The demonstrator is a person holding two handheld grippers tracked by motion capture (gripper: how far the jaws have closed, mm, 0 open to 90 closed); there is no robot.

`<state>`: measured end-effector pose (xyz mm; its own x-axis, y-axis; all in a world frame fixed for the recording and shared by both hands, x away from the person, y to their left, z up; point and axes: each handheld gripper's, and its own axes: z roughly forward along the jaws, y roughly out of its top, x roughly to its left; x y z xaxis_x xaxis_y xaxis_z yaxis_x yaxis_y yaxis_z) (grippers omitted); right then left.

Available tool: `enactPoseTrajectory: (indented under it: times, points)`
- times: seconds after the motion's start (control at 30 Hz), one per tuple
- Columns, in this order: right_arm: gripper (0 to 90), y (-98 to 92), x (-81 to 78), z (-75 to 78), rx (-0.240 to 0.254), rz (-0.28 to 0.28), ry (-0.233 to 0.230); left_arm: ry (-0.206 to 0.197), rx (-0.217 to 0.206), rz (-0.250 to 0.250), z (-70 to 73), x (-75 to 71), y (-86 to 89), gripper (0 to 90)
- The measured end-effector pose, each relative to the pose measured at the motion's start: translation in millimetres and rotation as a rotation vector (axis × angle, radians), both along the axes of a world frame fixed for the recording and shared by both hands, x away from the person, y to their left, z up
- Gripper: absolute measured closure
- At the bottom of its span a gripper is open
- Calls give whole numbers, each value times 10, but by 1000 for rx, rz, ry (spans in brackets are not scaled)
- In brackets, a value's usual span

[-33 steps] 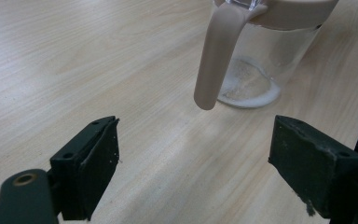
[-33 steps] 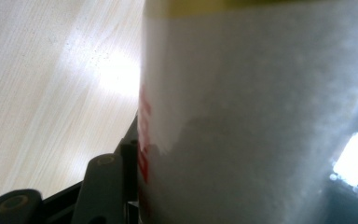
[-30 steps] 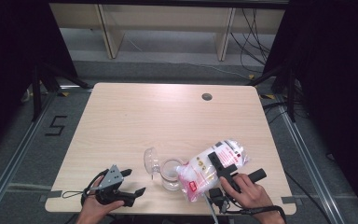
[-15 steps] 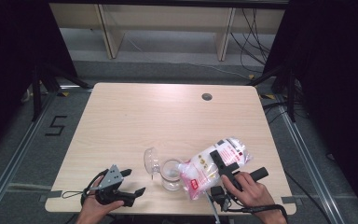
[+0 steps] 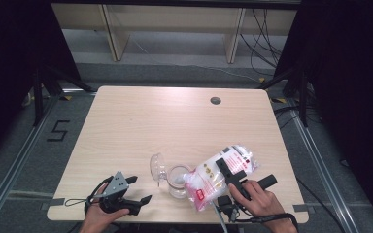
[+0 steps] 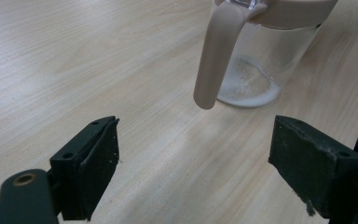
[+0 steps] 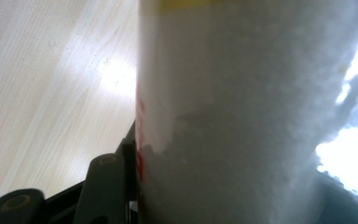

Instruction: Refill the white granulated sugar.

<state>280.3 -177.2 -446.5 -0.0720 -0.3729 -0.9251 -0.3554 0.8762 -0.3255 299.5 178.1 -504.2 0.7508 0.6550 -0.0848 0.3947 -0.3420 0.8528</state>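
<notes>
A clear glass jar stands near the table's front edge with its beige hinged lid swung open to the left. A thin layer of white powder lies on the jar's bottom. My right gripper is shut on a clear bag of white powder with red print. The bag is tilted, and its low end rests against the jar's right side. Up close the bag presses against one black finger. My left gripper is open at the front left, pointing at the jar, with nothing between its fingers.
The wooden table has a round cable hole at the back right. Metal shelving stands behind the table, and dark curtains hang on both sides. The left gripper's cable loops by the front left edge.
The bag's low end has sagged a little further toward the jar. Both hands have kept their places.
</notes>
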Motion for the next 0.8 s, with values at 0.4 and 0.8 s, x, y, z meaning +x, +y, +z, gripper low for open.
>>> enactPoseTrajectory:
  times: [0.4, 0.8]
  points:
    - [512, -72, 58, 29, 7, -24, -2, 4, -15, 4, -10, 0, -12, 155]
    - [514, -42, 4, 53, -18, 8, -9, 1, 0, -2, -2, -2, -1, 155]
